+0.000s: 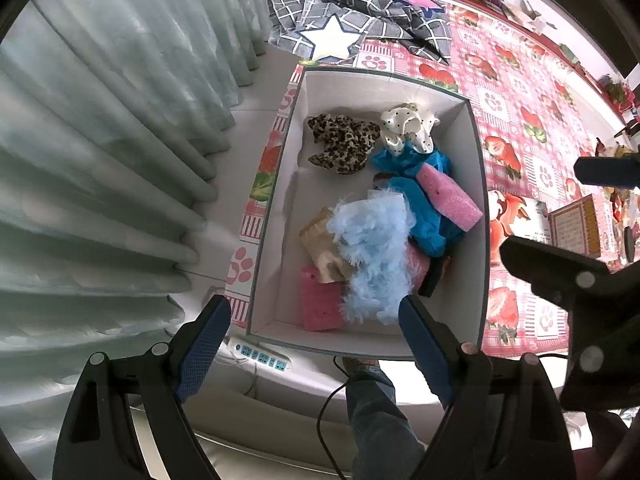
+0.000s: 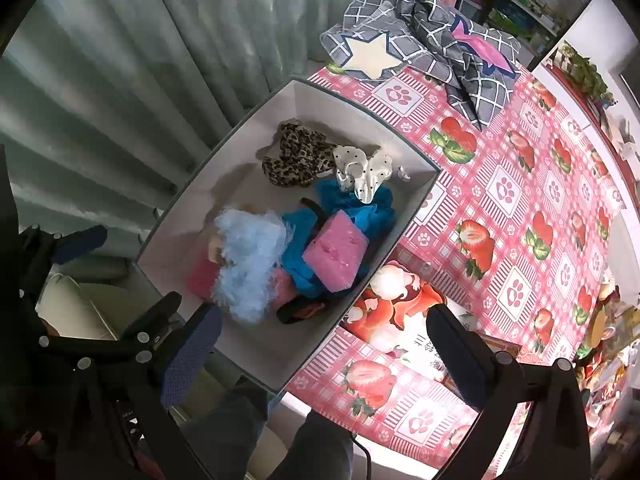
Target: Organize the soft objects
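A white box (image 1: 478,152) (image 2: 424,196) stands at the table's left edge. In it lie a leopard-print scrunchie (image 1: 344,142) (image 2: 298,154), a white dotted scrunchie (image 1: 408,126) (image 2: 362,172), teal cloth (image 1: 420,208) (image 2: 352,204), pink foam blocks (image 1: 448,196) (image 2: 336,256) and a fluffy light-blue piece (image 1: 372,252) (image 2: 250,256). My left gripper (image 1: 316,340) is open and empty above the box's near end. My right gripper (image 2: 324,352) is open and empty over the box's near right corner.
A grey checked cloth with a white star (image 1: 352,16) (image 2: 420,44) lies at the table's far end. The tablecloth (image 2: 520,208) is pink with strawberries. Pale curtains (image 1: 100,140) hang left. A power strip (image 1: 260,354) lies on the floor below. Clutter (image 2: 608,332) sits far right.
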